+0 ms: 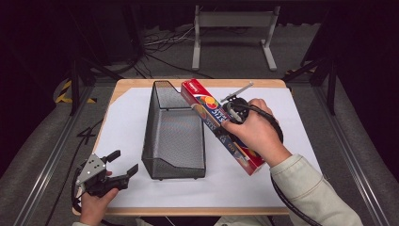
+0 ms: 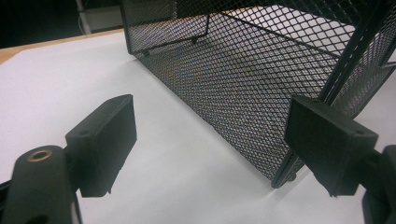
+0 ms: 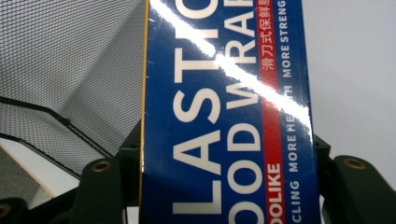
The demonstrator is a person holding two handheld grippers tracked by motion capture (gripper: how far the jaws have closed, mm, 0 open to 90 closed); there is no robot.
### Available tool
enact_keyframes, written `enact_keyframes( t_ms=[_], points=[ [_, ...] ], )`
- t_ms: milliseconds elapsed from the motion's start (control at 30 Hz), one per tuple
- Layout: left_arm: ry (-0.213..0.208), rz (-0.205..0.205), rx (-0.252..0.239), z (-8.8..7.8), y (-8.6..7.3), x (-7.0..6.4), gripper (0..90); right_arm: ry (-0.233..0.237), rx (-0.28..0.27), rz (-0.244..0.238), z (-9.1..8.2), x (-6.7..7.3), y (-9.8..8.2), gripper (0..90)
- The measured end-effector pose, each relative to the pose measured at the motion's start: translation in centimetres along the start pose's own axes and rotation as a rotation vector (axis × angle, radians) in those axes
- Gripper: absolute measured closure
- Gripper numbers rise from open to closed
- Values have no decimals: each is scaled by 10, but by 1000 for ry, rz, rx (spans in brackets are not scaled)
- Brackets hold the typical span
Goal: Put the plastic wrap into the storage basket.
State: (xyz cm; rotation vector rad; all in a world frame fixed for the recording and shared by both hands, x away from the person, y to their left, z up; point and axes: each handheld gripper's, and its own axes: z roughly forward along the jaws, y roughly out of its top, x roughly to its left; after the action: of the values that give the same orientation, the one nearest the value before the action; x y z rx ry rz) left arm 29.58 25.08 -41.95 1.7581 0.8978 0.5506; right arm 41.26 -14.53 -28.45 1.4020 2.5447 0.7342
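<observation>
A wooden desk covered by a white sheet sits at the centre of the high view. A black wire mesh basket stands upright on the sheet, left of centre, its long axis running from the near edge toward the far edge.

Just right of the basket, a long red and blue box of plastic food wrap is held off the sheet. Its long axis runs diagonally, from an upper end near the basket's far right corner down to a lower end at the lower right of the frame. The right hand-held gripper is clamped across the box's width at mid-length.

At the lower left corner of the sheet, the left hand-held gripper has its jaws spread apart, holding nothing, pointing right toward the basket.
</observation>
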Motion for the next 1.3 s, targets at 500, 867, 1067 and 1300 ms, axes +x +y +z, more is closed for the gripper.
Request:
enact_keyframes(
  t_ms=[500,867,1067,1300],
  points=[
    [-3,-4,0,0,0,0,171,32,0,-12,15,29,11,395],
    [-3,1,-1,1,0,0,171,40,2,25,33,48,23,395],
    [-3,0,-5,0,0,1,171,40,4,42,43,54,27,395],
    [-3,1,-3,1,0,1,171,35,16,40,51,62,30,395]
  ],
)
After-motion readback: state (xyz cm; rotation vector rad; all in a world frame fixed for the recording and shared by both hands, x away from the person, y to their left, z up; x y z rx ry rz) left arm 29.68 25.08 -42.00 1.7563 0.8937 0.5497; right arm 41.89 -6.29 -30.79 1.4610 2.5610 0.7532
